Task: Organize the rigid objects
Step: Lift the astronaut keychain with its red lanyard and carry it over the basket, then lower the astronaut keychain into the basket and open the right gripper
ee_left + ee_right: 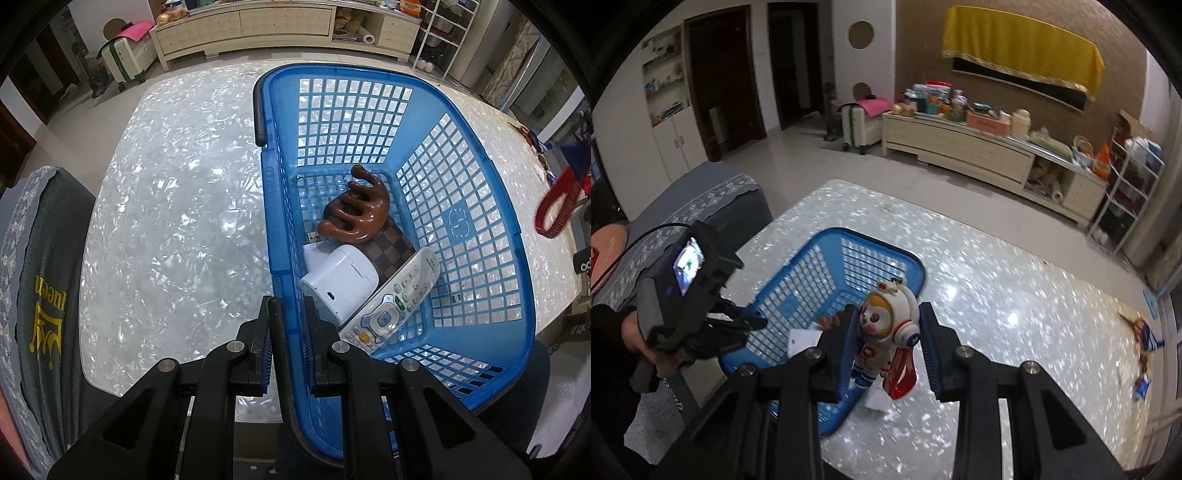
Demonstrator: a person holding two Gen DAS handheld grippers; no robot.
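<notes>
A blue plastic basket [476, 229] stands on the shiny white table [173, 206]. In it lie a brown wooden comb [354, 206], a checkered brown wallet [391, 247], a white charger box [343, 284] and a white remote [391, 299]. My left gripper [290, 314] is shut on the basket's near-left rim. My right gripper [888, 332] is shut on an astronaut figurine [888, 321] with a red strap [899, 376], held above the table beside the basket [827, 266]. The red strap also shows in the left wrist view [557, 206].
A grey covered chair [40, 295] stands at the table's left. A keychain and small items [1145, 343] lie at the table's far right edge. A cream cabinet [979, 147] and a white rack [1126, 195] stand behind the table.
</notes>
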